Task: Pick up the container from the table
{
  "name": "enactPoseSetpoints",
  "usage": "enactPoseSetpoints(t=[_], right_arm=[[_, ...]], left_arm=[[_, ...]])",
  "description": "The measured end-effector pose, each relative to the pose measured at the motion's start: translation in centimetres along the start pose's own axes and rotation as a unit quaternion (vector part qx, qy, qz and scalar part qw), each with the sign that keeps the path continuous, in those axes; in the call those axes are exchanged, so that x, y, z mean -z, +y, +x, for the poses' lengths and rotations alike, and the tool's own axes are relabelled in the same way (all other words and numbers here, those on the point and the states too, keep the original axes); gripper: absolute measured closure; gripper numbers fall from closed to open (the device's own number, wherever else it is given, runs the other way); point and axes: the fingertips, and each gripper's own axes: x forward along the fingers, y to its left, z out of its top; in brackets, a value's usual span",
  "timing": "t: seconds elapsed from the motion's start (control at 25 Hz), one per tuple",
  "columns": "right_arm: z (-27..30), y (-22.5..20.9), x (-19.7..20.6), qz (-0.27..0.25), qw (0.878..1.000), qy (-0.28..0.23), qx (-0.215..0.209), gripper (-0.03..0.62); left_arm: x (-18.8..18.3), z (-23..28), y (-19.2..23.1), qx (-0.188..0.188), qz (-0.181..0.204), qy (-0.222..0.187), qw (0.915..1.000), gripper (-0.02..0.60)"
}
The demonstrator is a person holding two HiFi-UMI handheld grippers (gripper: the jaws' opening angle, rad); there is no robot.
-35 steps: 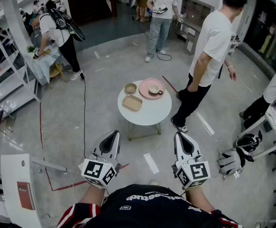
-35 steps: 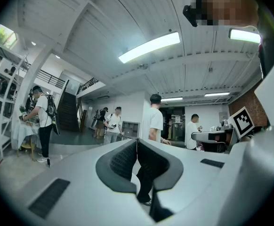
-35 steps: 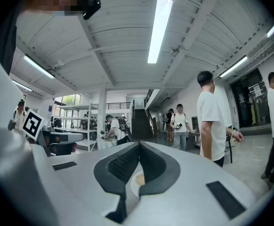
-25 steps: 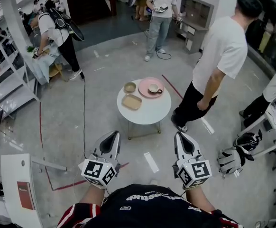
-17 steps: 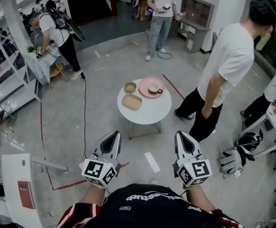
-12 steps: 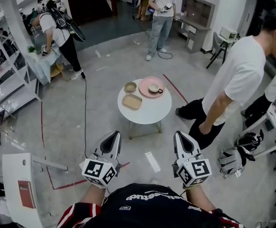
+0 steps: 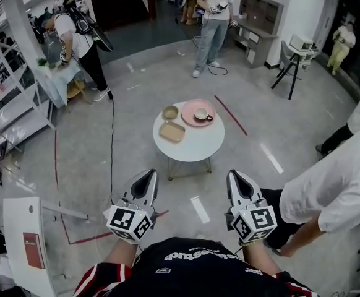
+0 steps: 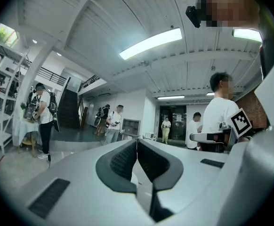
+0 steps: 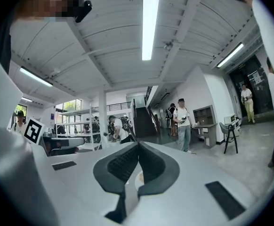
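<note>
A round white table [image 7: 195,147] stands on the floor some way ahead of me. It carries a tan rectangular container [image 7: 172,131], a small brown bowl [image 7: 170,112] and a pink plate [image 7: 192,119] with a cup [image 7: 201,114] on it. My left gripper [image 7: 149,174] and right gripper [image 7: 234,174] are held level side by side, well short of the table. Both are shut with nothing between the jaws, as the left gripper [image 8: 137,142] and right gripper [image 9: 138,145] also show in their own views.
A person in a white shirt [image 7: 334,190] bends close beside my right gripper. A white stand [image 7: 25,240] is at lower left and shelves [image 7: 7,110] run along the left. A black cable [image 7: 112,147] and red tape [image 7: 231,114] lie on the floor. Other people stand at the back.
The person in the white shirt has walked from the table's right side to the lower right, close to my right gripper. Both grippers stayed where they were, shut.
</note>
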Motion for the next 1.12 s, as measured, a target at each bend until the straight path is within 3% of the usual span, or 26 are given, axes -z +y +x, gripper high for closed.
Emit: enactPoseSetpoints(t=[0.64, 1.12], right_arm=[[-0.5, -5.3, 0.6, 0.013, 0.999, 0.012, -0.043, 0.580], [2.6, -6.8, 1.6, 0.020, 0.999, 0.022, -0.040, 0.580]], left_arm=[[1.7, 2.6, -4.6, -0.041, 0.004, 0.018, 0.9990, 0.557], [2.8, 5.9, -2.3, -0.042, -0.007, 0.026, 0.9988, 0.557]])
